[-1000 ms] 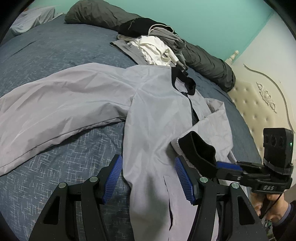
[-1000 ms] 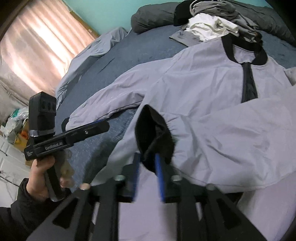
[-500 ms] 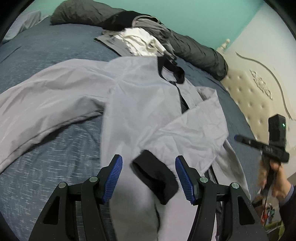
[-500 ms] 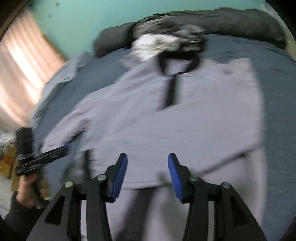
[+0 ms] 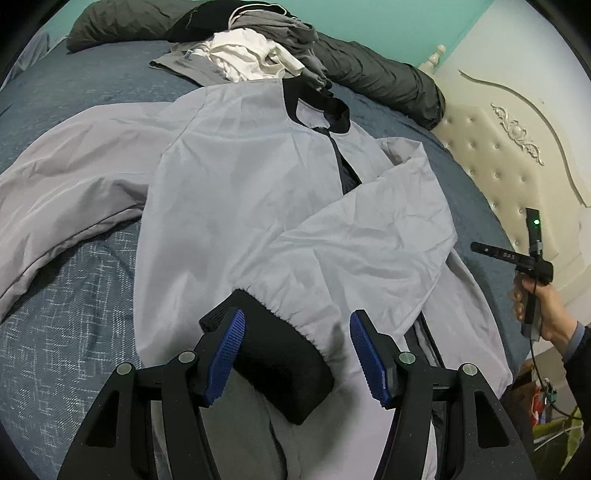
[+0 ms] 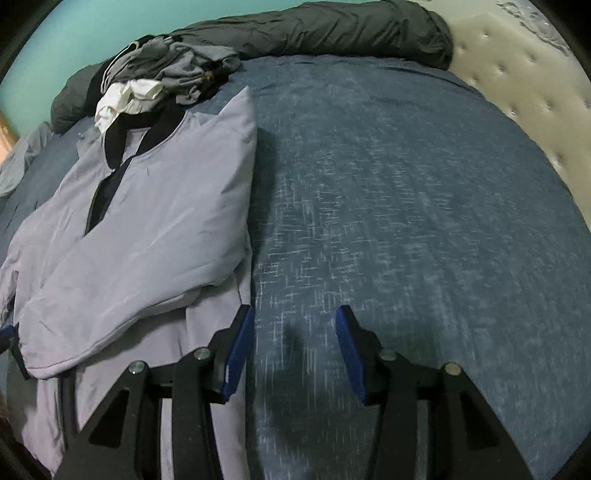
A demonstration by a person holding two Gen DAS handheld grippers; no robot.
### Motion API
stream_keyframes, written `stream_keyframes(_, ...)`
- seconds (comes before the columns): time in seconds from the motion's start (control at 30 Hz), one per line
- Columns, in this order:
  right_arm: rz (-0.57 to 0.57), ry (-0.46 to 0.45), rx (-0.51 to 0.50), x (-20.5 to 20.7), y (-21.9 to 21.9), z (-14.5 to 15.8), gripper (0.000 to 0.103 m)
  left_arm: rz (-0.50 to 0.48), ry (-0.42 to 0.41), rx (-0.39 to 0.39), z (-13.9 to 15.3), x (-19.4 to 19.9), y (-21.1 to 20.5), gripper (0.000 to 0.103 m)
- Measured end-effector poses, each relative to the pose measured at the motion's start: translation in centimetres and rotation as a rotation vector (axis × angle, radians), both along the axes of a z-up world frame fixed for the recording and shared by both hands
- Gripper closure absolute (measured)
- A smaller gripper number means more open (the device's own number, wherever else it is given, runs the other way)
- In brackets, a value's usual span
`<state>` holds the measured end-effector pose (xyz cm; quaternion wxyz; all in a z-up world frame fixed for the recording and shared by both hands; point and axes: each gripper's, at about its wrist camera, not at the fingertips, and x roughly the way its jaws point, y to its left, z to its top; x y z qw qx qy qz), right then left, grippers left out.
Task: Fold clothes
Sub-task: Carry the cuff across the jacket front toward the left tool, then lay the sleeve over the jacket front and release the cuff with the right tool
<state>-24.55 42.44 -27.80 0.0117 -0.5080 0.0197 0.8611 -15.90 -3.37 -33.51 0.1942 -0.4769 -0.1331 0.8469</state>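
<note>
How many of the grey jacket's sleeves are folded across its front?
1. One sleeve lies across the jacket, its black cuff near the left gripper. The other sleeve lies spread out sideways.

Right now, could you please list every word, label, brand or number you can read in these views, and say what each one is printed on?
Pale marking on the black bar of the right handheld gripper, left wrist view: too small and blurred to read.
Faint pale print on the black garment in the clothes pile: unreadable.
Light grey jacket with black collar, blue bedspread: no text visible.
</note>
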Motion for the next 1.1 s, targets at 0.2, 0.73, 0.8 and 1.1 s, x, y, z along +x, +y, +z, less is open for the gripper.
stream_keyframes(0.2,0.081,-0.011,-0.028,-1.7,-1.3,-2.4,0.056,0.0,0.0,-0.014,-0.3,-0.5,0.4,0.039)
stream_keyframes(0.73,0.075,0.097,0.011,-4.9,-2.9,-2.6,0.058,-0.022,-0.034,-0.046,-2.2,-0.9,1.7,0.039)
stream_keyframes(0.8,0.047,0.106,0.026,-5.2,-2.4,-2.4,0.063,-0.025,-0.04,-0.045,-2.3,-0.9,1.8,0.039)
stream_keyframes(1.1,0.047,0.089,0.059,-5.1,-0.4,-2.6,0.078,-0.052,-0.051,-0.065,-2.5,-1.2,2.7,0.039)
